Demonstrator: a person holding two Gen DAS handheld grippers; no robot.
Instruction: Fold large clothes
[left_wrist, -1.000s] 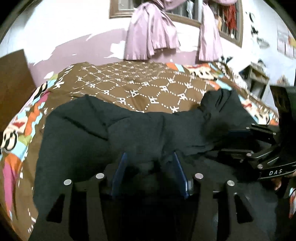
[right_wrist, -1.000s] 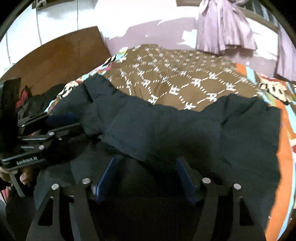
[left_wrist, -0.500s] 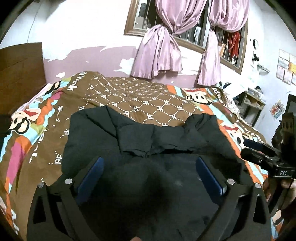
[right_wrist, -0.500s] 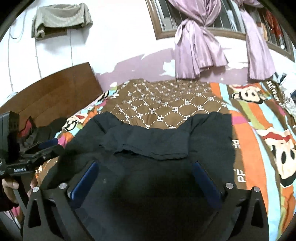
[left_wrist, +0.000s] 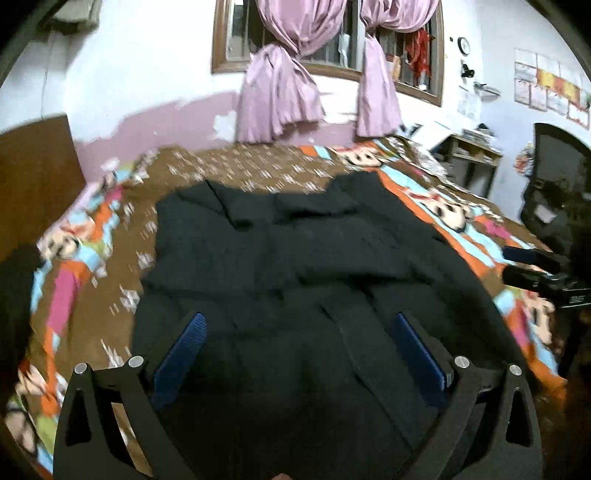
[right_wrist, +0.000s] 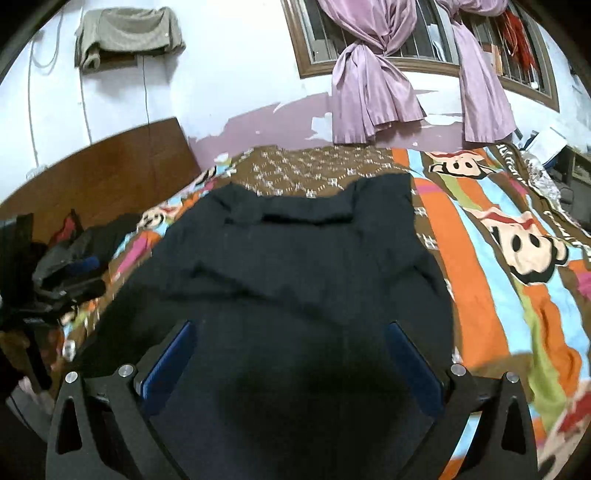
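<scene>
Both claws have let go of the dark garment (left_wrist: 295, 266) and pulled back from it since a second ago, when each was pinching a bunch of its cloth. Now the left claw (left_wrist: 295, 354) is spread wide, nothing between its blue pads, and the right claw (right_wrist: 291, 358) is likewise spread wide and empty. More of the room shows than before, so both hands have drawn away and slightly up.

One garment, black or very dark, lies on the bed (right_wrist: 498, 236), on a bright cartoon-print bedspread. Its far edge is doubled over towards the near side, with an uneven, wrinkled fold line across the middle. To my eye, one fold has just been laid down and released; further folds probably remain, since the piece is still broad.

Counted: two claws, each also seen at the edge of the other's view; one garment in work; one heap of other clothes (right_wrist: 77, 247) at the bed's left side; two tied pink curtains (left_wrist: 280, 99) at one window; one wooden headboard (right_wrist: 96, 173).
</scene>
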